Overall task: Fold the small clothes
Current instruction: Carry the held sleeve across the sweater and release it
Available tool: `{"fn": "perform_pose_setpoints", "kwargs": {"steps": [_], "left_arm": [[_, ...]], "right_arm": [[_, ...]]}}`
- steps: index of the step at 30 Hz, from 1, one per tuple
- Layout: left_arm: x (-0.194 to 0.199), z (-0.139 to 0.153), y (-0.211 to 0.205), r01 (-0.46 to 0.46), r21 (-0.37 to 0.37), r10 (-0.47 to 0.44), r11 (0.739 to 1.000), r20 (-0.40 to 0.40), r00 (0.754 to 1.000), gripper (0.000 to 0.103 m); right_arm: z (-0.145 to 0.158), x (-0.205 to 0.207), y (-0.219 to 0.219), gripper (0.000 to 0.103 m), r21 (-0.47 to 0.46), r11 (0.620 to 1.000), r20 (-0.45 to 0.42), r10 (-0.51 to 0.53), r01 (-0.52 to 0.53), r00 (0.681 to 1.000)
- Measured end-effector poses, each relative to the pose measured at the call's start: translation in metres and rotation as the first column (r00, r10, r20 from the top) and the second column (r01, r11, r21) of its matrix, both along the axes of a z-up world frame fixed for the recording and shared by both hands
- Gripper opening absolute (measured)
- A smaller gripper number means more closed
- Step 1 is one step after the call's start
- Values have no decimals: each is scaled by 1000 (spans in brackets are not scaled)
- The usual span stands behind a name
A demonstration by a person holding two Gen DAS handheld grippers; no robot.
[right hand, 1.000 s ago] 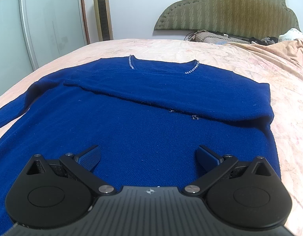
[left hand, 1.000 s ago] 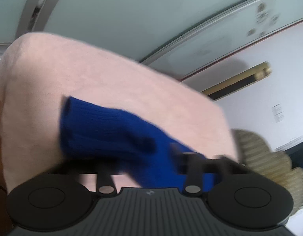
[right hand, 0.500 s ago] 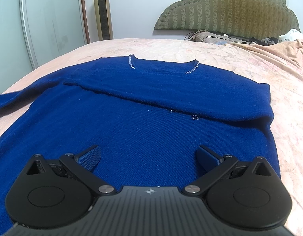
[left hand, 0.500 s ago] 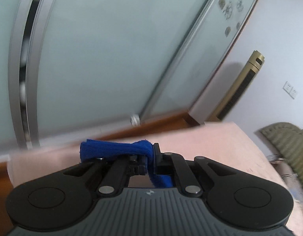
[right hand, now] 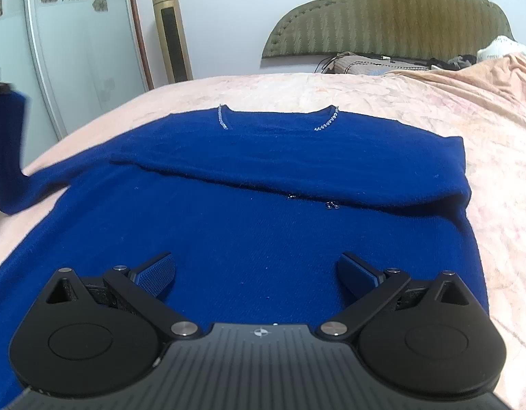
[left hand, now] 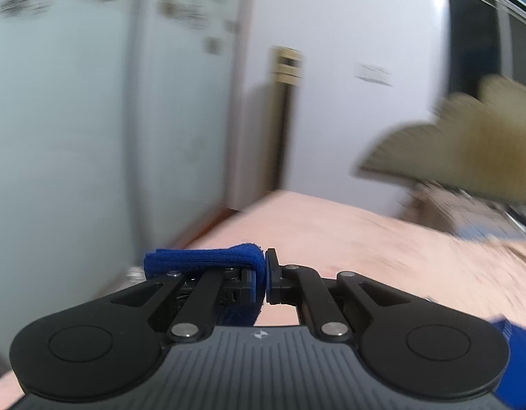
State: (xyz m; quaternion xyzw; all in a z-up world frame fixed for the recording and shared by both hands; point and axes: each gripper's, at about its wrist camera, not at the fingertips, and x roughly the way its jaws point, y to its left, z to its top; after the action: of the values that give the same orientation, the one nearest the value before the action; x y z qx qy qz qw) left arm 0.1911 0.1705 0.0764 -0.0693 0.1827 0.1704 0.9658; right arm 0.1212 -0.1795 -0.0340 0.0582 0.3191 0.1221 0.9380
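A dark blue knit sweater point(right hand: 263, 225) lies flat on the pink bedspread point(right hand: 485, 143), neckline with a beaded trim at the far side. Its right sleeve is folded across the chest. My right gripper point(right hand: 256, 271) hovers open and empty over the sweater's lower body. My left gripper point(left hand: 261, 282) is shut on the cuff of the left sleeve point(left hand: 208, 259). In the right wrist view that sleeve point(right hand: 10, 157) is lifted up off the bed at the far left.
A green padded headboard point(right hand: 392, 13) and a pile of bedding point(right hand: 365, 63) are at the far end of the bed. A gold tower fan point(right hand: 170, 34) stands by the wall. Frosted sliding wardrobe doors point(right hand: 75, 41) run along the left side.
My left gripper closed on the sleeve cuff and has lifted it off the bed, swinging to face the headboard. The right gripper has not moved.
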Motion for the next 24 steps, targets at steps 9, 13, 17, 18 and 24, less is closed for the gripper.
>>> {"fn": "perform_pose_setpoints", "kwargs": {"steps": [9,13,17,18,24], "left_arm": [[42,-28,-121,317,77,-307,945,-116,945,5],[57,-45,-174,452,124,-427,883,-185,885,5],[60,-72,-216,546,148,-503,824,-252,827,5],[63,-79,-224,568,141,-519,811,-274,810,5],[58,-113,-255,687,89,-603,721,-409,685,27]], "right_arm": [[1,-8,-28,102,151,984,38,-105,98,994],[4,-17,-48,103,206,954,67,-236,218,969],[6,-20,-67,103,252,926,66,-306,280,950],[6,-20,-72,103,257,922,66,-315,289,947],[8,-12,-99,103,289,893,49,-372,344,927]]}}
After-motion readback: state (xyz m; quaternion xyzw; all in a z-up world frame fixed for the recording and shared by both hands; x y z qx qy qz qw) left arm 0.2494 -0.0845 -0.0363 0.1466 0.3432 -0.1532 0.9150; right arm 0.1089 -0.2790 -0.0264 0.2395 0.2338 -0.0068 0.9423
